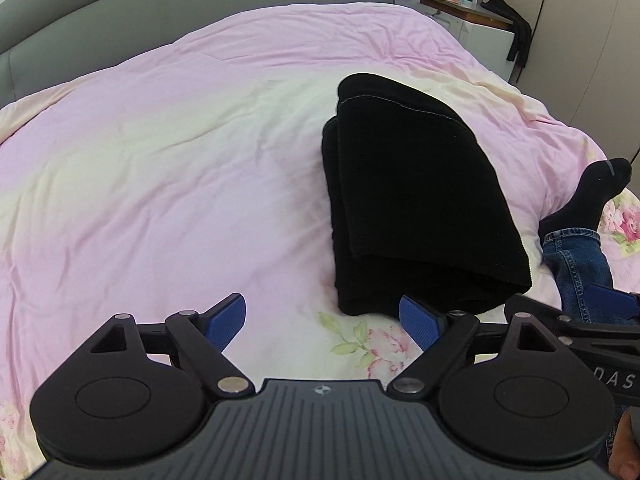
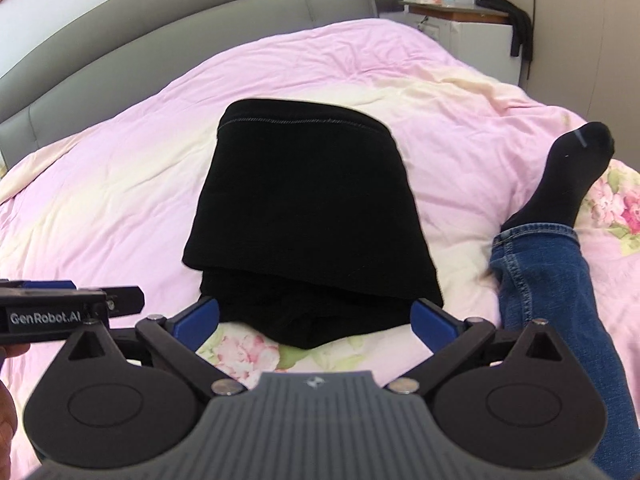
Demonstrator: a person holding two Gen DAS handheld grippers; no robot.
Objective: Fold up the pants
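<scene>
- Left wrist view: the black knit pants [image 1: 420, 204] lie on the pink floral quilt [image 1: 160, 180] as a compact multi-layer stack, right of centre, with a stitched hem showing along the far top edge.
- Left wrist view: the left gripper [image 1: 322, 322] hangs above the quilt just short of the stack's near edge. Its blue-padded jaws stand wide apart with only bedding between them; nothing is gripped.
- Left wrist view: a person's leg in blue jeans and a black sock [image 1: 600, 188] rests on the quilt to the right of the stack.
- Right wrist view: the same stack [image 2: 304, 200] sits centred ahead, top layer overlapping a wider layer beneath at the near edge.
- Right wrist view: the right gripper [image 2: 316, 322] is fully released. Its pads flank the near lower fold; they appear clear of the fabric, though the black cloth hides the exact margin.
- Step in hand: release after the last fold. The task looks close to finished.
- Next move: withdraw both grippers without snagging the near edge. If the lower layer needs squaring, pinch only that protruding fold and tuck it under.
</scene>
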